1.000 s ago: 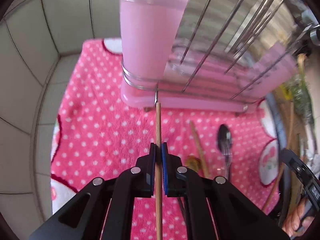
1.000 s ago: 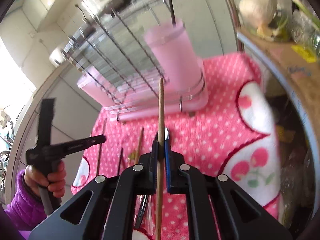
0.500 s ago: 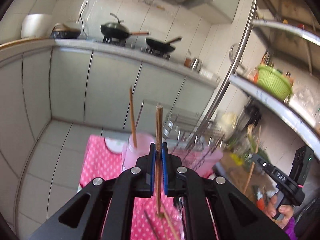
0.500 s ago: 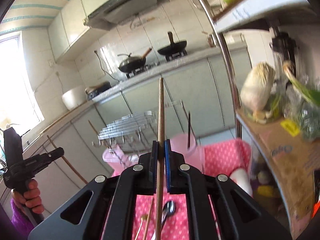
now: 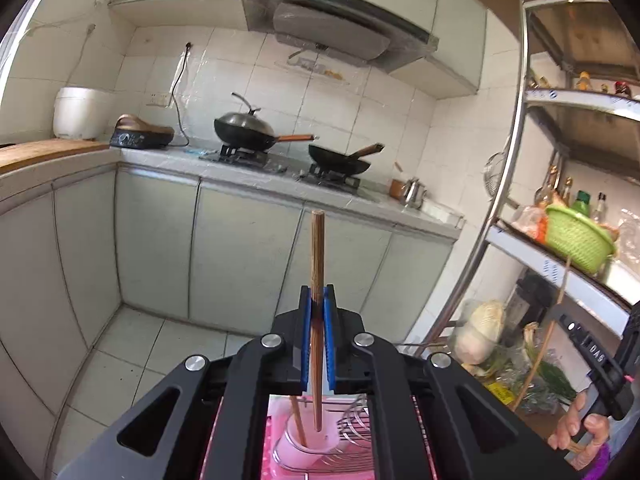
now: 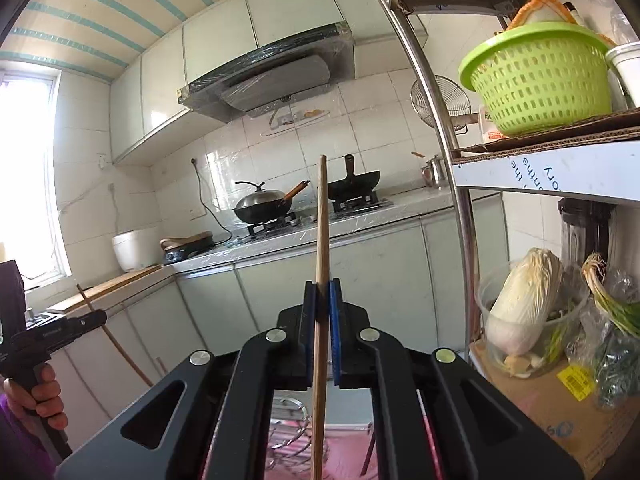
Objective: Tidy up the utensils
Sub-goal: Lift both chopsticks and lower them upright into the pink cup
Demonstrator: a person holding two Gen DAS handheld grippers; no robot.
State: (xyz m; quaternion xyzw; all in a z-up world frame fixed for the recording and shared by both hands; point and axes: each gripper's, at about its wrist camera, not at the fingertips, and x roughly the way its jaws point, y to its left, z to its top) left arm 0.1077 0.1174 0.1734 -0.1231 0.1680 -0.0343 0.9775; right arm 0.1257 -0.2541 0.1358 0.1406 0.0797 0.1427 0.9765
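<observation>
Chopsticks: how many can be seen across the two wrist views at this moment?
3. One chopstick is clamped upright in the left gripper, one in the right gripper, and one stands in the pink cup. The grippers may hide others below.

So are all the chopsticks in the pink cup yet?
Not yet. One chopstick already stands in the pink cup by the wire rack. Two more are in hand: the left gripper is shut on a dark wooden chopstick, and the right gripper is shut on a lighter chopstick. Both still need dropping in. Anything left on the mat is out of view.
</observation>
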